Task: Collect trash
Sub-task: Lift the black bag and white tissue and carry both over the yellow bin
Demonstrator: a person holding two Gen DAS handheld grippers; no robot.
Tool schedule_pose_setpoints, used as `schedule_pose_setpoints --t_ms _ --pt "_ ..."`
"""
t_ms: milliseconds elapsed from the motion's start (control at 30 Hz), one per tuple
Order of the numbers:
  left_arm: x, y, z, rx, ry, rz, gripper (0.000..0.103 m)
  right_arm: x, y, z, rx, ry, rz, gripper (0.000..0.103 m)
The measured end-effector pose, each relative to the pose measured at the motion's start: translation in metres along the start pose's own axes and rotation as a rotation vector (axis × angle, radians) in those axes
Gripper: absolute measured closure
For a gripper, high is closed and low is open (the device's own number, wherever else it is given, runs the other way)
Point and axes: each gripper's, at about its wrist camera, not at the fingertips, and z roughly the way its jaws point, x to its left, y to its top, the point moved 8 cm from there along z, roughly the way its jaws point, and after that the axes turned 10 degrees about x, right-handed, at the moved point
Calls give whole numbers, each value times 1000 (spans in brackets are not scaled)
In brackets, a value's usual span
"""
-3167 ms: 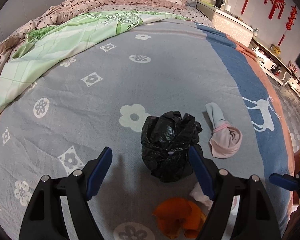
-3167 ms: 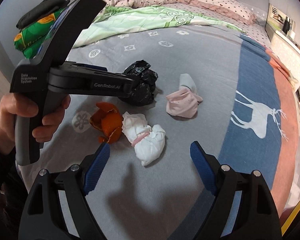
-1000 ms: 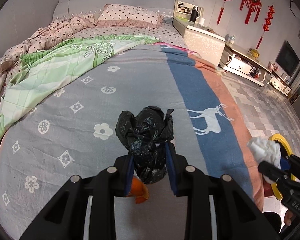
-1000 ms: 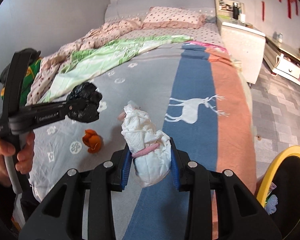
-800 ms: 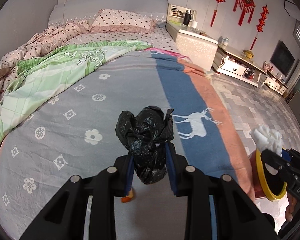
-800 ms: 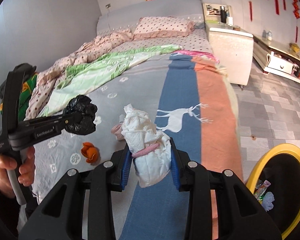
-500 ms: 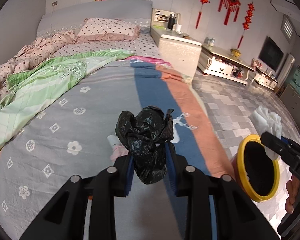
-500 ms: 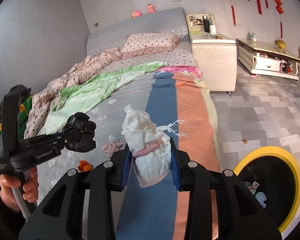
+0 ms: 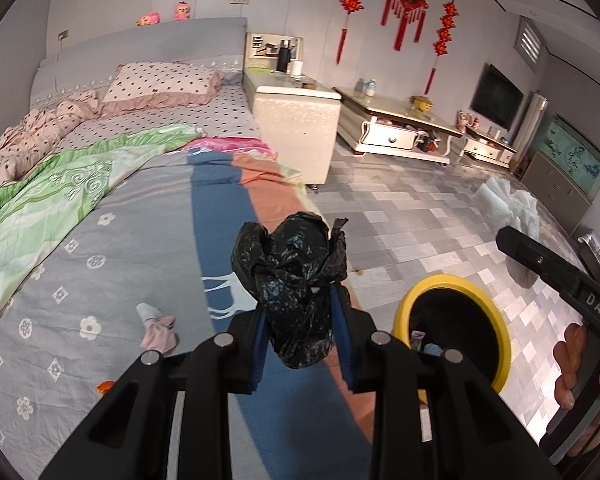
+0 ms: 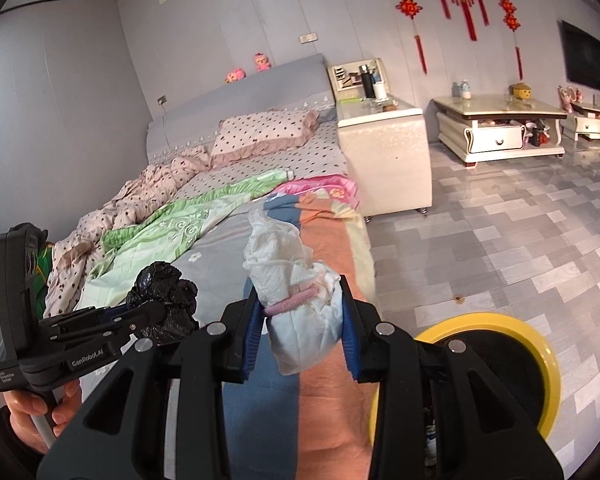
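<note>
**Trash bundles: position relative to the bin**

Black bag bundle (image 9: pixel 296 288) sits clamped between the blue pads of the left gripper (image 9: pixel 302 328), its bulk standing above the fingertips and a short tail hanging below them. White tissue bundle (image 10: pixel 296 300), tied with a pink band, is pinched the same way in the right gripper (image 10: pixel 302 338), with its long axis running upward and slightly left out of the jaws.

Both loads are carried off the bed (image 9: pixel 100 240), over its foot edge. The yellow-rimmed bin (image 9: pixel 452 320) stands on the tiled floor (image 9: pixel 420 220), below and to the right of both sets of fingers.

In the left wrist view, the right gripper's arm crosses above the bin's far rim, while the black bundle lies to the left of the near rim. Judged from this, the right hand is nearer the opening and should release first; the left hand needs further travel rightward and down.

A pink cloth wad (image 9: pixel 158 330) and an orange scrap (image 9: pixel 106 386) are on the bed.
</note>
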Motion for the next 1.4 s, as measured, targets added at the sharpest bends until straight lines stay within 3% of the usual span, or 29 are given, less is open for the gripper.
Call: schedule_pose_setpoints --t_ms 400,700,967,1400 --pt "-69 17 -5 -15 -69 63 76 -72 14 -62 -78 -79 85 71" --pt "-112 21 8 -1 -102 99 76 -124 12 -86 -92 -130 139 70" --pt "-147 14 36 40 -136 131 76 -157 3 -82 -74 -153 174 70" --pt "-184 -14 99 137 -162 173 76 -192 -33 -28 27 -169 220 70"
